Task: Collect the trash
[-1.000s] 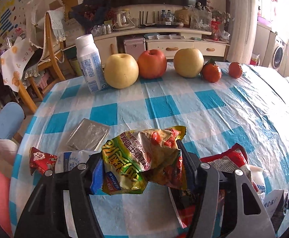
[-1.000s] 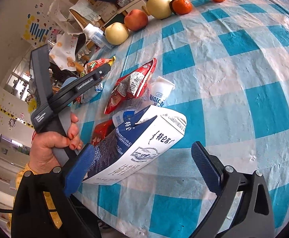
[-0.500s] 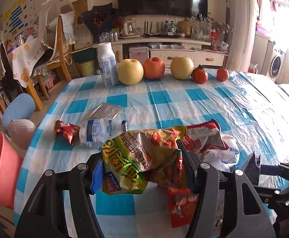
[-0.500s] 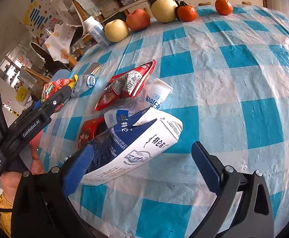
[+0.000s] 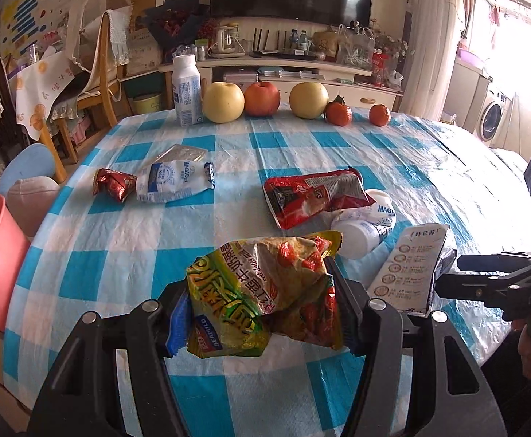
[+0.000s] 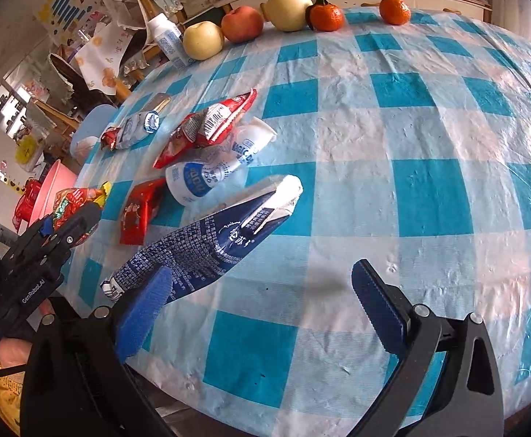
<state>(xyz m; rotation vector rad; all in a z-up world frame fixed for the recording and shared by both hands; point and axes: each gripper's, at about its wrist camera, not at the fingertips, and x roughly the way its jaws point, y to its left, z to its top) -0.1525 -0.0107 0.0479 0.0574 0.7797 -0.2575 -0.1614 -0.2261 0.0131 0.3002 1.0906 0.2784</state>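
Yellow wrapper [image 5: 261, 291] pinched in left tongs [image 5: 258, 302] near table [image 5: 119, 255] edge; right tongs [image 6: 261, 284] agape, carton [image 6: 210, 247] perhaps touching.

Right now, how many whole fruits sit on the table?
5, in a row along the far edge: yellow apple, red apple, yellow pear, two tangerines. None looks hidden.

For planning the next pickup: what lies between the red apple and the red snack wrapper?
Only bare checked tablecloth between red apple and red snack wrapper, in the left wrist view.
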